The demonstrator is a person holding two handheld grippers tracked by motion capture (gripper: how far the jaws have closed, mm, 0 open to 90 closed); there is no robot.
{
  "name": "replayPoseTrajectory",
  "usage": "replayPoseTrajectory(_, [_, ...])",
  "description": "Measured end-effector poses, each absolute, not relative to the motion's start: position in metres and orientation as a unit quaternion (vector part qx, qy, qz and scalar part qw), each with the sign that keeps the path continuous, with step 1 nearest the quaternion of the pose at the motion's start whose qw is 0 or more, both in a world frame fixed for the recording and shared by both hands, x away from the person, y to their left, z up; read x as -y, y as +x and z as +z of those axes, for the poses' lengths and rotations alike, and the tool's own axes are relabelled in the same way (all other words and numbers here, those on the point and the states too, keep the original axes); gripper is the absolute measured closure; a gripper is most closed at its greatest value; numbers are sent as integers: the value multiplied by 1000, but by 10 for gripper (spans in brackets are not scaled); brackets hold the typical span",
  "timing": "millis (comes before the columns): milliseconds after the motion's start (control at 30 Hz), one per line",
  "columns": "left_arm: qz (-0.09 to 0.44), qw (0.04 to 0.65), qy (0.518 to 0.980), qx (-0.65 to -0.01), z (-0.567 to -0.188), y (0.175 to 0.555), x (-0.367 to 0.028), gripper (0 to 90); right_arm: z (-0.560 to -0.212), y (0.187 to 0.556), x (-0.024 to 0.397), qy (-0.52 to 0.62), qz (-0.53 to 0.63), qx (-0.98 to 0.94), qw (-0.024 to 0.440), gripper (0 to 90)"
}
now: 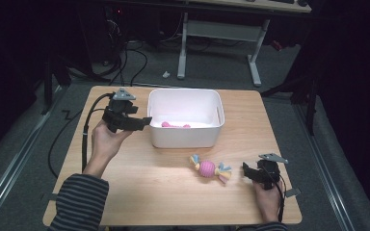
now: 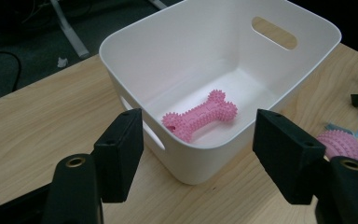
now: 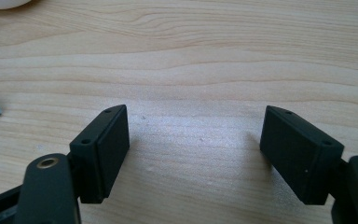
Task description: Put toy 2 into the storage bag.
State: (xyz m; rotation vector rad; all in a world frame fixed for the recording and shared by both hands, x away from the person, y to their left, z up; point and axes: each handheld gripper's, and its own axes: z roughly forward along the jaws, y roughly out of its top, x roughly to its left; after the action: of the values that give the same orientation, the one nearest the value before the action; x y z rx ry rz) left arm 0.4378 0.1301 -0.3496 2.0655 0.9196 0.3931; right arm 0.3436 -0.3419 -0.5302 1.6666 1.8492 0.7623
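On our wooden counter point(image 1: 139, 168) we list: one white bin point(image 2: 177, 65); inside it, one pink bone point(image 2: 200, 115) lying flat, long axis toward the bin's slotted far wall; one knobbly pink ball toy point(image 1: 209, 169); two claws, left claw point(image 2: 198, 149) and right claw point(image 3: 193, 149), both agape and empty.

A spiky pink rubber bone point(image 2: 200, 115) lies in the plain white plastic tub point(image 2: 279, 88); the knotted rope toy point(image 1: 210, 169) is pink, blue and yellow, on the pale wooden tabletop point(image 1: 149, 178), beside a grey-and-black striped sleeve point(image 1: 79, 202).

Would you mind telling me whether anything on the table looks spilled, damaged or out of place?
Nothing stands out. The pink spiky bone toy lies flat inside the upright white bin, and the pink ball toy with tassels rests intact on the wooden table beside it.
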Motion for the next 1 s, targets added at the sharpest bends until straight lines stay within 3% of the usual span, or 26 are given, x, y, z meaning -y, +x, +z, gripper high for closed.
replayPoseTrajectory(1000, [154,419,795,-411,-397,405,-176,324,-530,344,342,617,282,-685,267,240])
